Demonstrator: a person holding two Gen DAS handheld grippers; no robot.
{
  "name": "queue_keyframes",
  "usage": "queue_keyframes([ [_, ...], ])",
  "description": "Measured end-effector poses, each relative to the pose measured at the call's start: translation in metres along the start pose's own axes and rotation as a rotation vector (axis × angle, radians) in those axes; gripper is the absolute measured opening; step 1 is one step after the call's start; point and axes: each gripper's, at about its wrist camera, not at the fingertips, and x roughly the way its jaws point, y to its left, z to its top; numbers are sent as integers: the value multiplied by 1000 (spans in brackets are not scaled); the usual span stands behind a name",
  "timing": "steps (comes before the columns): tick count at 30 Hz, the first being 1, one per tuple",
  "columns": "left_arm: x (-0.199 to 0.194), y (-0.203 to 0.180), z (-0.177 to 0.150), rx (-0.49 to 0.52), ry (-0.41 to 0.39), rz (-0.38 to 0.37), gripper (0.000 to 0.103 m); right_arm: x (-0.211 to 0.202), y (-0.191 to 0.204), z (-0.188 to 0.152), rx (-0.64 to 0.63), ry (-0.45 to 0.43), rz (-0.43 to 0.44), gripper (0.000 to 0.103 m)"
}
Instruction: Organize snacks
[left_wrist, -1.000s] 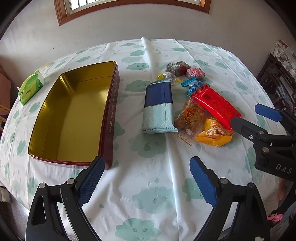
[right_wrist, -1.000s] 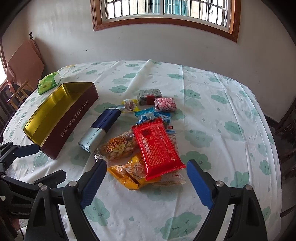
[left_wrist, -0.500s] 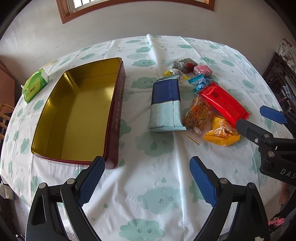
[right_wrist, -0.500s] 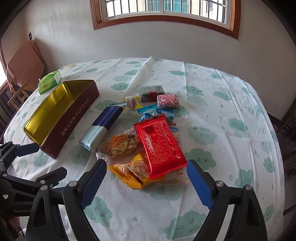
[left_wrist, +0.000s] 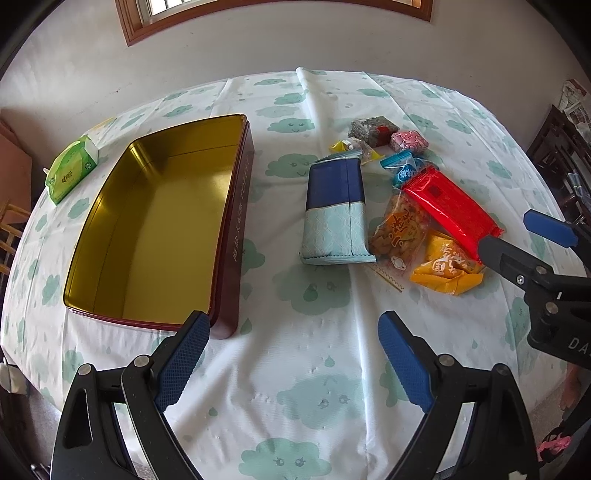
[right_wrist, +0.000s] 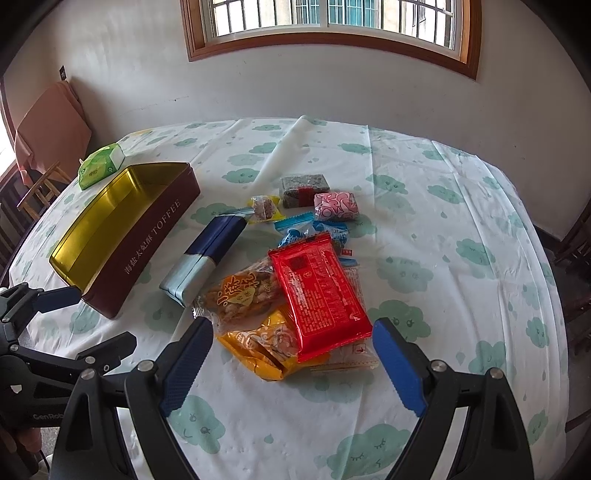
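My left gripper (left_wrist: 290, 358) sits at the bottom of its frame with its blue pads spread wide and nothing between them, hovering above bare cloud-print tablecloth (left_wrist: 295, 369). Its left pad overlaps the near corner of the toffee tin (left_wrist: 155, 229) — an open, dark-red box with a gold inside and nothing in it, filling the left half of that frame.

My right gripper (right_wrist: 291, 363) is likewise spread apart and holds nothing. Just above the gap between its pads, at centre frame, lies the snack pile: a red packet (right_wrist: 317, 291) on top, an orange-yellow bag (right_wrist: 258, 347) under its lower left edge, and a clear bag of brown snacks (right_wrist: 243, 295) touching its left side. A flat clear wrapper (right_wrist: 351, 354) pokes out beneath the red packet's lower right.

Left of the pile, between it and the tin, lies a navy-and-pale-blue pouch (right_wrist: 205, 258), slanted toward the upper right. Further up the frame are small pieces — a blue-wrapped sweet (right_wrist: 295, 230), a yellow-wrapped one (right_wrist: 264, 208), a pink patterned block (right_wrist: 336, 205) and a grey block with a red label (right_wrist: 304, 186).

In the upper left, beyond the tin, a green tissue pack (right_wrist: 99, 166) rests near the table edge.
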Motion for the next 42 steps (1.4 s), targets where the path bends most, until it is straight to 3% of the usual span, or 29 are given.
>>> queue_keyframes([
  [42, 2, 7, 0, -4, -10, 4, 91, 11, 0, 3, -30, 10, 24, 90],
])
